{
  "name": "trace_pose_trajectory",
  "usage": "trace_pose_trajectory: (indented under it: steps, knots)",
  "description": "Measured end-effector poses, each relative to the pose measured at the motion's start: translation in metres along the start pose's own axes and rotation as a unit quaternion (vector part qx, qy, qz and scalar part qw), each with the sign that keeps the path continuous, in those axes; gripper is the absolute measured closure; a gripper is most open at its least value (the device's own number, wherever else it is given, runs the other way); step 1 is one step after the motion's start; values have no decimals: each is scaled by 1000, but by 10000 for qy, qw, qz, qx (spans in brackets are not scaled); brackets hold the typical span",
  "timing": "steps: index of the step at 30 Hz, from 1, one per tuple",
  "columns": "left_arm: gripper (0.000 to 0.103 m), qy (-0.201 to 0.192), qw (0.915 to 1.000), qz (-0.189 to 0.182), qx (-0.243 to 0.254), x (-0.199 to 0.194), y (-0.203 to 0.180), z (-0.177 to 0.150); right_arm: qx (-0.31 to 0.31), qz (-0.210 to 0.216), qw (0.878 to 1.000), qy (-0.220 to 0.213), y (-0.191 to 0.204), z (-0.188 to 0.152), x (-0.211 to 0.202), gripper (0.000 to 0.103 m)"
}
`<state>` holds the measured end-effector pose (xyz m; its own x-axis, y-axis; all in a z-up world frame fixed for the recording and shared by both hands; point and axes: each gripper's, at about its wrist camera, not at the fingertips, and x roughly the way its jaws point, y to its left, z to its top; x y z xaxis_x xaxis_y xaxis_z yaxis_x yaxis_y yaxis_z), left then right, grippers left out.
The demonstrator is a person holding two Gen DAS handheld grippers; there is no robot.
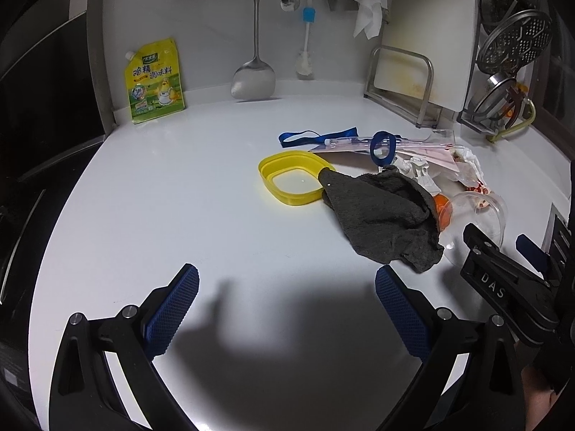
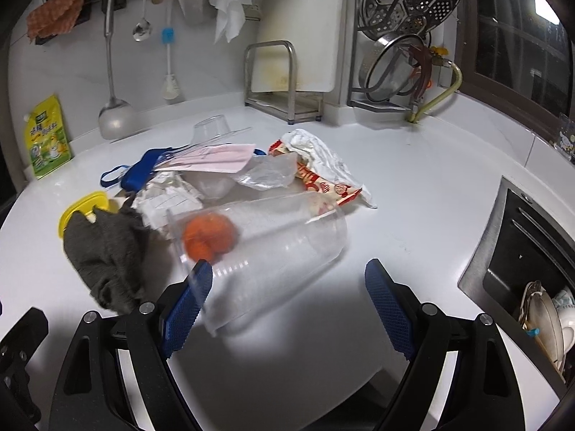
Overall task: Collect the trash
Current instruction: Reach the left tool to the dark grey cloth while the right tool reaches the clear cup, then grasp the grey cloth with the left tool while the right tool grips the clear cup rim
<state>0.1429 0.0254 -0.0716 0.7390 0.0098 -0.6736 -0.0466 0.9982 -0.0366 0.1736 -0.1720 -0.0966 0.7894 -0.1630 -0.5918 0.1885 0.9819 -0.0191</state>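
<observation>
A clear plastic cup (image 2: 273, 251) lies on its side on the white counter (image 2: 413, 186), with something orange (image 2: 208, 237) behind its rim. My right gripper (image 2: 287, 287) is open, its fingers on either side of the cup's near end, not clamped. Behind the cup lie a snack wrapper (image 2: 323, 176), pink papers (image 2: 219, 158) and crumpled plastic (image 2: 266, 174). A grey rag (image 1: 388, 219) partly covers a yellow lid (image 1: 287, 179). My left gripper (image 1: 287, 287) is open over bare counter, short of the rag. The cup (image 1: 481, 215) shows at the right of the left wrist view.
A sink (image 2: 532, 269) with dishes opens at the right. A cutting board rack (image 2: 284, 82) and strainers (image 2: 406, 7) stand at the back. A yellow seasoning pouch (image 1: 154, 82) leans on the wall, with a ladle (image 1: 253, 75) hanging nearby. A blue lanyard (image 1: 316, 136) lies behind the lid.
</observation>
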Motion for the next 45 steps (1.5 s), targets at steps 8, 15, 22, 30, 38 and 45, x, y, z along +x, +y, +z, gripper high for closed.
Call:
trace_pose_trajectory:
  steps: [8,15,22,30,38,45]
  knots:
    - [6,52,9999,-84,-69,6,-10,6,-28,12,10000,-84,-12,2,2,44]
    - [6,74,9994,-278,-214,12,-23,12,-75,346,9993,-95,-23,1,1,96]
    - [6,42,9997,-185,-121,19,-42,17,130,678,9972,-285,-46,-1,-9,99]
    - [6,-37,10000,-59,23,22,-61,22,422,908,9944,-340,-69,-4,-14,100]
    - [6,152,9998,153,25,39,-74,30,585,1063,9921,-329,-83,-7,-14,100]
    - [38,175,9998,-125,-24,47,-75,31,611,1130,9913,-297,-85,-9,-13,100]
